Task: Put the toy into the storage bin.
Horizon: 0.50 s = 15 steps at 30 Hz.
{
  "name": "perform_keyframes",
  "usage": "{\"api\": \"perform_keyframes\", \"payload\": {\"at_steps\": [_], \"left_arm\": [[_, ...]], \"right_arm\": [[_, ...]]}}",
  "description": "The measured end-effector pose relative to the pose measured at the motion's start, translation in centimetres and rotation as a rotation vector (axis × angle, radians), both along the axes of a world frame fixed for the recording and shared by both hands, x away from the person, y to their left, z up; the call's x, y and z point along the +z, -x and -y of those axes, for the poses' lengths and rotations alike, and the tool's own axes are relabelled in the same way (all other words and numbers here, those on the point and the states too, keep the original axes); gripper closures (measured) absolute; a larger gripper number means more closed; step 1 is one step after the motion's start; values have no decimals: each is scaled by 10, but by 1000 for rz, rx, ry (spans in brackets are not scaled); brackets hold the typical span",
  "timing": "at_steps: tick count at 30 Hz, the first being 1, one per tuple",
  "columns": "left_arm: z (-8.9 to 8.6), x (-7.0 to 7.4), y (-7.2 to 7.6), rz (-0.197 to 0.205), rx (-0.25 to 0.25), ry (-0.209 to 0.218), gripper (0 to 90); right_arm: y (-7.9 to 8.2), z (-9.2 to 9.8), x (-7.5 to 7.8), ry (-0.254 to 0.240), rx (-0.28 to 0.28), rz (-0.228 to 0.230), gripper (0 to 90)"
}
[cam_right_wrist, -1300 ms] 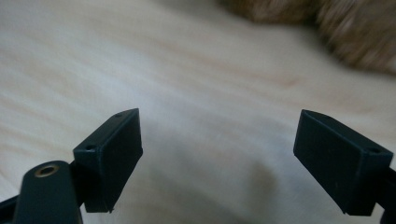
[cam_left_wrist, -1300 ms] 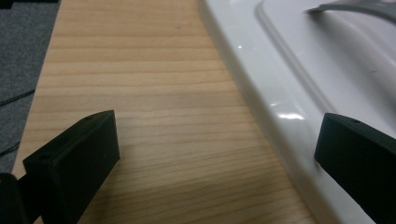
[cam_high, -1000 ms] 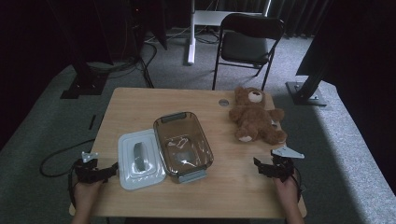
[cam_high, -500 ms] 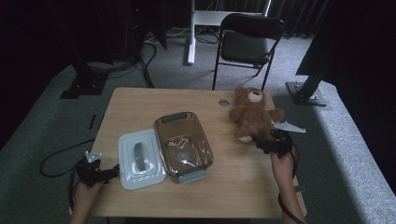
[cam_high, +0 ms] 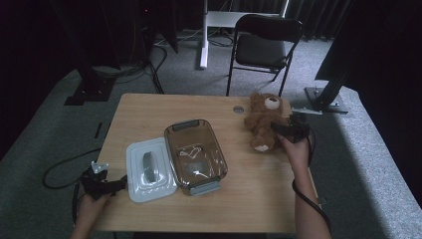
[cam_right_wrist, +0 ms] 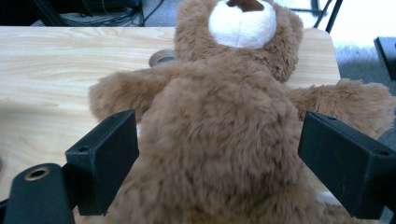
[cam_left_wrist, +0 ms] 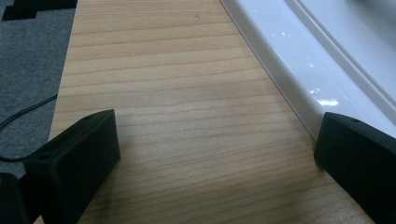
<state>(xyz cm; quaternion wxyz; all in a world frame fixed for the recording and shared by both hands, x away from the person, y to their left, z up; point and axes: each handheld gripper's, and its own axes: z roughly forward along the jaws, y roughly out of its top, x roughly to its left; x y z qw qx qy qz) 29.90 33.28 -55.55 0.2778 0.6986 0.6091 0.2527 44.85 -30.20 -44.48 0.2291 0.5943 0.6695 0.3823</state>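
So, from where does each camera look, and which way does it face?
High view: above the person's side, facing forward and down on the table; both forearms, left gripper, right gripper.
Left gripper view: along its open jaws, over bare wood to the white lid.
Right gripper view: along its open jaws, which flank the teddy bear.
Shared: bear and lid.

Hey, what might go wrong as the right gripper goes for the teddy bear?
The right gripper stands open around the teddy bear's wide, soft belly; it may pinch only fur and slip. The bear lies near the table's right edge, so a nudge might push it off.
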Motion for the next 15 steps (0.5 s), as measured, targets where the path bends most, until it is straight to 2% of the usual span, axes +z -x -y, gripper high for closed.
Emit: {"api": "perform_keyframes", "payload": {"at_steps": [7,10,14,15], "left_arm": [[1,0,1,3,1,3,8],[1,0,2,1,-13,1,8],[1,0,4,-3,-32,0,8],[1,0,4,-5,-38,-2,8]], "right_arm": [[-22,-2,-8,2,-47,-42,116],[-30,0,-14,-29,-73,-72,116],[-39,-3,-28,-45,-67,-140,116],[-40,-4,-31,-62,-62,-145,115]]}}
